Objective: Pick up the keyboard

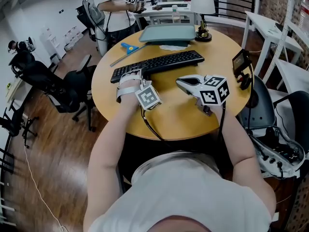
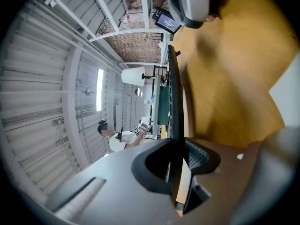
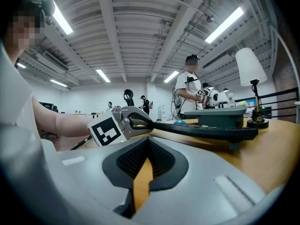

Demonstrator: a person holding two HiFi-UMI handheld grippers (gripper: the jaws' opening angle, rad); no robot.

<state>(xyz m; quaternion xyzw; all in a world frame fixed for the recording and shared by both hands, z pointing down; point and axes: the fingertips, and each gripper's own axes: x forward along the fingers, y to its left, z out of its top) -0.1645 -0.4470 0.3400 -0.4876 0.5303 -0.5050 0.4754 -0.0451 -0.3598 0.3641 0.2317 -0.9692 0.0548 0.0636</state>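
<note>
My right gripper (image 1: 182, 83) is low over the counter (image 1: 174, 117), jaws closed on nothing. My left gripper (image 1: 131, 77) is clamped on the left end of the keyboard (image 1: 164, 63). That end is raised off the counter, the other end touching it. Behind: teal tray (image 1: 168, 33), lamp (image 1: 203, 4).

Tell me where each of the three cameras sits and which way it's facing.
Head view: on the person's head, looking steeply down at the table and keyboard; both arms, the left gripper and right gripper show.
Left gripper view: on the left gripper, rolled sideways, looking along the keyboard clamped in its jaws; the right gripper shows at top.
Right gripper view: on the right gripper, looking level across the table, jaws together and empty; the left gripper shows.
Shared: all three show the keyboard.
</note>
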